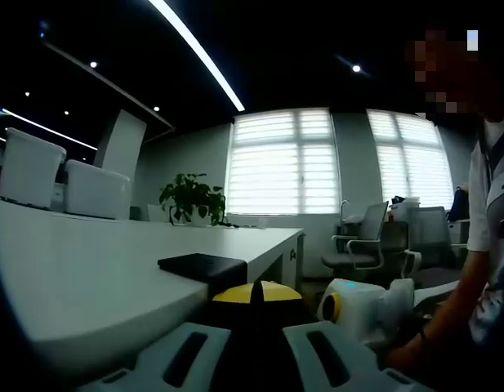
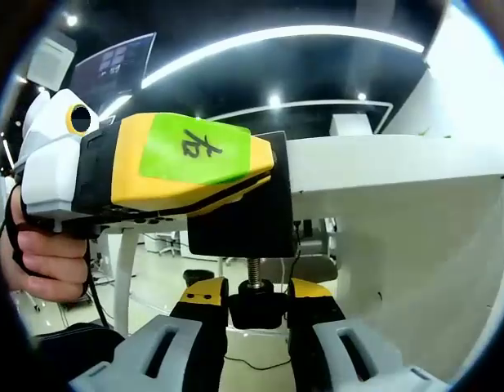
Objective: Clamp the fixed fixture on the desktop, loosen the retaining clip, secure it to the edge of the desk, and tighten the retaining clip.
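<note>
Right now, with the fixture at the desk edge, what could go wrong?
1. The right gripper grips the screw knob from below; it may slip off when turning.
2. The black fixture sits on the desk edge, the left gripper against it; while the screw is loose, it could tilt or drop.

One white bench (image 1: 88, 269), one black fixture (image 1: 201, 265) at its edge, one potted plant (image 1: 191, 198), two white bins (image 1: 27, 167), two blinded windows (image 1: 283, 162), two office chairs (image 1: 362, 241), one person (image 1: 488, 237), and two claws: left (image 1: 253, 359), right (image 2: 256, 347)
</note>
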`<state>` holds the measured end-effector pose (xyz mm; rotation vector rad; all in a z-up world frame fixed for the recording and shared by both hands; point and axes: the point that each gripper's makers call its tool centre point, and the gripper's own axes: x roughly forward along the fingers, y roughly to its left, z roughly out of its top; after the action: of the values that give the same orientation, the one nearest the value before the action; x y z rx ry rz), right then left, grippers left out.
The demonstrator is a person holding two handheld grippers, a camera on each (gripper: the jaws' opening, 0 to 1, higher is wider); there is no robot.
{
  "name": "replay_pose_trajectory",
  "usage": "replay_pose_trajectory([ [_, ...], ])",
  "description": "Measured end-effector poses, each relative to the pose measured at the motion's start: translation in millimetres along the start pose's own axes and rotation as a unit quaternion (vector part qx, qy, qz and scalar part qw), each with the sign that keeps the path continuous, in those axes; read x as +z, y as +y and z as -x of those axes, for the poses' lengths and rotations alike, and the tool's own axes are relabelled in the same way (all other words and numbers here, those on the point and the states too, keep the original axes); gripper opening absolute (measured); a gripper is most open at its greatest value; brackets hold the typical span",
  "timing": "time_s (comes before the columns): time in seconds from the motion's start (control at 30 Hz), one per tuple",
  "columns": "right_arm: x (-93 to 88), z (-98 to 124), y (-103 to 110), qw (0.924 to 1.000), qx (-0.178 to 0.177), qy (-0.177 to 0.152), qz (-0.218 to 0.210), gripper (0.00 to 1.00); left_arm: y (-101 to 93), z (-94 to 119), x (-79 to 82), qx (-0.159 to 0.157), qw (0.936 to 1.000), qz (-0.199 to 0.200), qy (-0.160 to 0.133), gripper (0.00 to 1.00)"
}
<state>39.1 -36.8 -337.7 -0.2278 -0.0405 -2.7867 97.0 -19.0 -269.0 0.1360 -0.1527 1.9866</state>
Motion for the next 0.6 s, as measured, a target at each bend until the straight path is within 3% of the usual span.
replay_pose_trajectory([
  [0.27, -0.1, -1.0, 2.9, 0.9959, 0.090, -0.005, -0.012, 0.26, -1.3, 0.0, 0.3, -0.001, 1.0000, 0.001, -0.001, 0.01],
  [0.6, 0.8, -2.2, 4.4, 0.9935, 0.114, -0.001, 0.002, 0.26, -5.4, 0.1, 0.6, -0.003, 1.0000, 0.002, -0.002, 0.01],
])
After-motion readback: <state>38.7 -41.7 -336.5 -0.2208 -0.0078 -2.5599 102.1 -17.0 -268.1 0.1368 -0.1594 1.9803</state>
